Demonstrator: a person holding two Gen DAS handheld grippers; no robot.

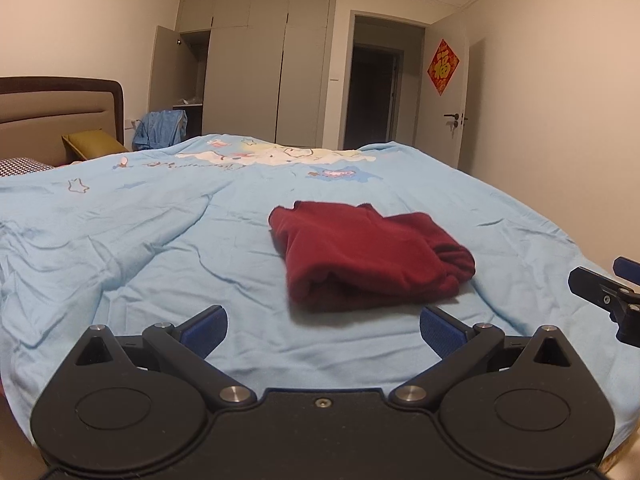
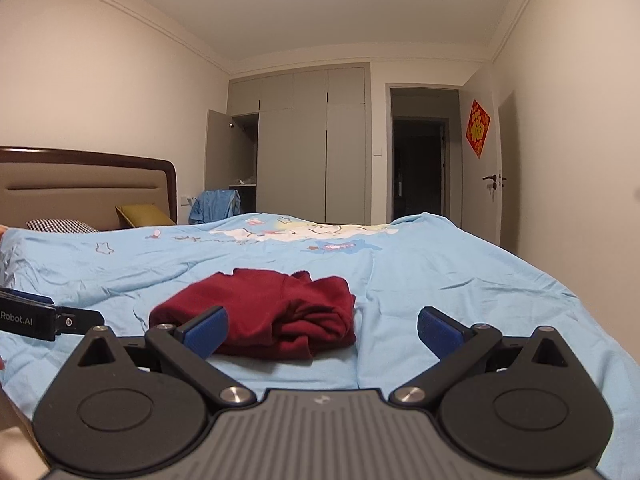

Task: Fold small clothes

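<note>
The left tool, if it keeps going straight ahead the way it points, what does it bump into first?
Probably the dark red garment. The left tool is open and empty, and the folded cloth lies just ahead on the light blue bedcover, slightly right of centre. Depth is hard to judge, so it might skim the bedcover first.

a light blue quilt [image 1: 160, 240] covers the bed. far off stand a grey wardrobe [image 1: 260, 68], an open door [image 1: 444, 100] and a yellow pillow [image 1: 94, 144].
</note>
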